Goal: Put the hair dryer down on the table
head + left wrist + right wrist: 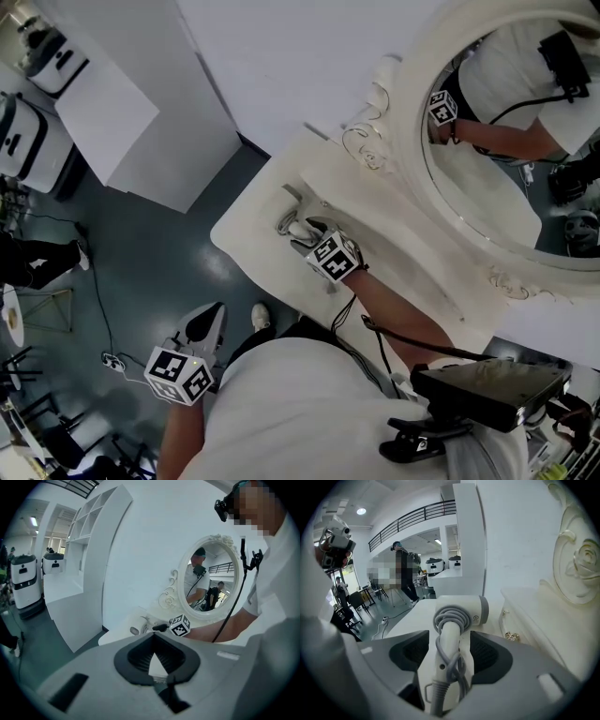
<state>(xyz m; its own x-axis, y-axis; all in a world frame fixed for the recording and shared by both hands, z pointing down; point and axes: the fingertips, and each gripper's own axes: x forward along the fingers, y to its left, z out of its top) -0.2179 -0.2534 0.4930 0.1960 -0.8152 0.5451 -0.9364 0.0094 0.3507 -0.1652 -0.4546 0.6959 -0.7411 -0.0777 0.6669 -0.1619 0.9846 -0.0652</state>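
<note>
The white hair dryer (pixel 292 223) lies on the cream dressing table (pixel 251 246), its grey cord wound round the handle. In the right gripper view the dryer (pixel 459 613) points away from me, and its handle runs between the jaws of my right gripper (pixel 450 646). That gripper is open, and a strip of table shows beside the handle. In the head view the right gripper (pixel 307 234) sits over the dryer. My left gripper (pixel 208 321) hangs off the table's near edge above the floor, shut and empty (pixel 153 654).
An ornate oval mirror (pixel 487 178) stands at the back of the table and reflects the person. Small drawers with brass knobs (pixel 512 636) are to the right of the dryer. White shelving (pixel 103 112) stands to the left, and cables lie on the floor (pixel 112 360).
</note>
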